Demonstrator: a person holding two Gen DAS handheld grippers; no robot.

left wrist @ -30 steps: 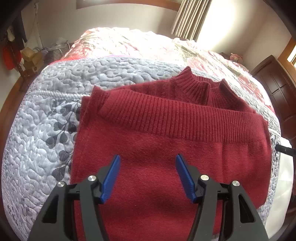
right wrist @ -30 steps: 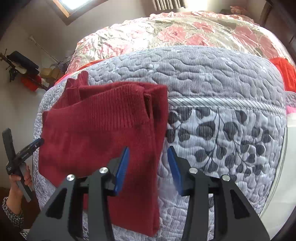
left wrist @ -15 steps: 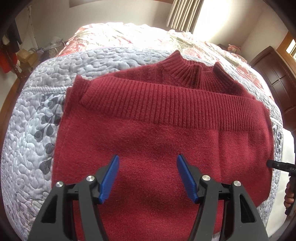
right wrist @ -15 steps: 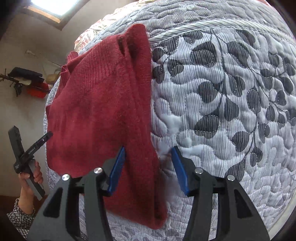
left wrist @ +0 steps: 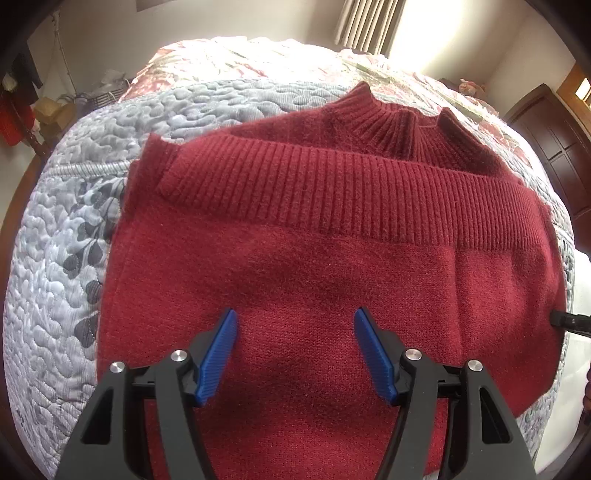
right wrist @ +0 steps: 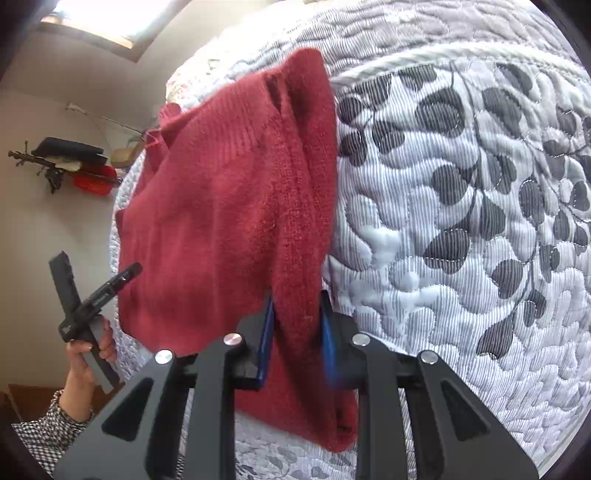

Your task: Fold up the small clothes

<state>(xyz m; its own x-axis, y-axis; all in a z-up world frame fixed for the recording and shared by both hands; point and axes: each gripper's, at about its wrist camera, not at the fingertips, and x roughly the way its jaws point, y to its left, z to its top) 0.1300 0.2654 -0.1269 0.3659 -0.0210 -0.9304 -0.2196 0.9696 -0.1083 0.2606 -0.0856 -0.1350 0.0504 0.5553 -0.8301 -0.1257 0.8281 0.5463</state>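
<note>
My left claw [left wrist: 294, 343] hangs wide apart over the near half of the dark red sweater [left wrist: 332, 258], its blue fingers [left wrist: 218, 354] clear of the knit. The sweater lies folded on the grey quilt [left wrist: 55, 277] of the bed, its ribbed hem doubled over toward the ribbed collar [left wrist: 399, 125] at the far side. My right claw [right wrist: 297, 325] is narrowed onto the sweater's right-hand edge [right wrist: 295, 258], a thick fold of red knit pinched between its blue fingers [right wrist: 266, 332]. Only the right wrist view shows my left hand [right wrist: 86, 350] in a checked sleeve, gripping the left claw's handle beside the sweater's far edge. Only the left wrist view shows the collar clearly, the floral bedspread [left wrist: 258, 55] beyond the sweater and the curtain [left wrist: 365, 26] behind that.
</note>
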